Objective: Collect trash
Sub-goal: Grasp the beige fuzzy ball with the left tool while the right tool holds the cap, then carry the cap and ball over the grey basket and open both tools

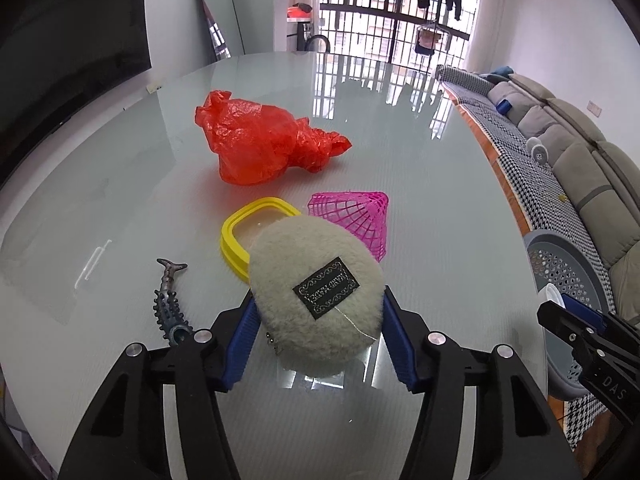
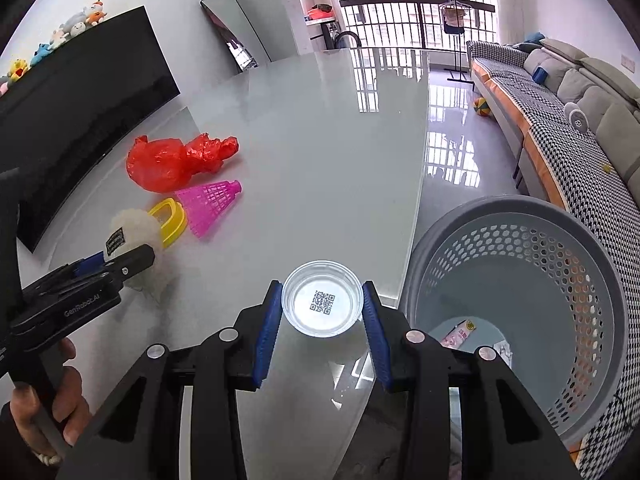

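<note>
My left gripper (image 1: pixel 318 308) is shut on a fluffy cream pouch (image 1: pixel 312 300) with a black label, held just above the glass table (image 1: pixel 400 184); the pouch also shows in the right wrist view (image 2: pixel 134 228). My right gripper (image 2: pixel 322 308) is shut on a small clear plastic cup (image 2: pixel 322 306) with a QR code on its bottom, near the table's right edge. A grey perforated trash basket (image 2: pixel 520 304) stands on the floor right of the table and holds a few wrappers. A crumpled red plastic bag (image 1: pixel 264 140) lies further back on the table.
A pink mesh cone (image 1: pixel 356 216), a yellow plastic frame (image 1: pixel 248 232) and a dark spiky fish toy (image 1: pixel 170 300) lie on the table. A sofa (image 1: pixel 568 148) runs along the right. A black TV (image 2: pixel 80 92) stands at the left.
</note>
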Action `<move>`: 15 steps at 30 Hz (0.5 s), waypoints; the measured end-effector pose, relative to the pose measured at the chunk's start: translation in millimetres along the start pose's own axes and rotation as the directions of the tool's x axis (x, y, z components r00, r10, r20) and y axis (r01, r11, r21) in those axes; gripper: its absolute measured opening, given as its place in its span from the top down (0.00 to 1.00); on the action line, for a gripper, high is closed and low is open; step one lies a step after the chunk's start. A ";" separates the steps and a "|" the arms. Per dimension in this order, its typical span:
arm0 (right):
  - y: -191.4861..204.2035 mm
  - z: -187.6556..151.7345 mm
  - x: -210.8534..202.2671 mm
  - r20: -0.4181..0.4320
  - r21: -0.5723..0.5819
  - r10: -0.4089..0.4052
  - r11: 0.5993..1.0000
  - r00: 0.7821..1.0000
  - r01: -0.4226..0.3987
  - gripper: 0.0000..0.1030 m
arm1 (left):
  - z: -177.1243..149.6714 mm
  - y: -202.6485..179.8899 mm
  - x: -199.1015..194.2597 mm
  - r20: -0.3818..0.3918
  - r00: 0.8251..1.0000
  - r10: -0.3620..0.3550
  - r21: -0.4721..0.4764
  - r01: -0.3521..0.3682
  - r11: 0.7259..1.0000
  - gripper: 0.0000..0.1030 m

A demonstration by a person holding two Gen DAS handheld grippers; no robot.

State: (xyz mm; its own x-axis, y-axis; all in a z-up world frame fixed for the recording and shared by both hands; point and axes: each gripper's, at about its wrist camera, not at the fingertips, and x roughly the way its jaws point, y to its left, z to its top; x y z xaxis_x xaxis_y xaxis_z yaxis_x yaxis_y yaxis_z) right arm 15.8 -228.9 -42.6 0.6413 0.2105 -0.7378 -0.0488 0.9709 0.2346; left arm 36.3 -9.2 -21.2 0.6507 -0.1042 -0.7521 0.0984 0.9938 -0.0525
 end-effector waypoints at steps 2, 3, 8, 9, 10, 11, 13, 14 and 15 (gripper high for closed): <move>-4.0 0.5 -3.2 0.007 0.008 -0.003 1.000 1.000 0.003 0.62 | 2.4 -4.6 -6.4 0.017 1.000 -0.011 0.012 0.011 1.000 0.45; -6.3 0.6 -5.2 0.011 0.013 -0.004 1.000 1.000 0.004 0.62 | 3.8 -8.1 -9.7 0.026 0.999 -0.018 0.020 0.018 1.000 0.45; -25.4 1.6 -21.8 0.047 0.044 -0.032 0.999 0.998 0.029 0.62 | 8.1 -37.6 -25.4 0.061 0.995 -0.079 0.081 0.074 0.994 0.45; -31.0 1.3 -25.7 0.054 0.053 -0.041 0.998 0.998 0.038 0.62 | 9.3 -46.9 -26.7 0.063 0.993 -0.095 0.102 0.089 0.991 0.45; -36.7 0.8 -29.1 0.059 0.062 -0.050 0.997 0.997 0.046 0.62 | 10.5 -56.0 -26.7 0.063 0.992 -0.111 0.120 0.103 0.987 0.45; -44.3 -0.5 -33.4 0.064 0.074 -0.063 0.996 0.996 0.058 0.62 | 11.4 -63.7 -25.6 0.061 0.990 -0.127 0.134 0.118 0.984 0.45; -57.6 -3.3 -40.1 0.070 0.095 -0.085 0.992 0.994 0.078 0.62 | 13.6 -84.1 -23.4 0.051 0.985 -0.165 0.165 0.155 0.974 0.45; -66.6 -6.1 -44.7 0.073 0.110 -0.100 0.990 0.992 0.091 0.62 | 14.3 -93.7 -21.6 0.045 0.982 -0.182 0.178 0.172 0.969 0.45; -76.2 -9.0 -48.6 0.074 0.126 -0.115 0.986 0.991 0.105 0.62 | 14.3 -103.3 -20.0 0.039 0.980 -0.196 0.192 0.185 0.964 0.45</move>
State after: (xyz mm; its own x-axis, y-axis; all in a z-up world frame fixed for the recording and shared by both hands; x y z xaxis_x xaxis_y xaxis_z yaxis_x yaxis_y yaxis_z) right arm -18.5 -312.1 -30.3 0.6975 0.0881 -0.7112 0.1158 0.9655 0.2332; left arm 23.9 -110.4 8.6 0.6474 -0.2987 -0.7012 0.3602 0.9307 -0.0639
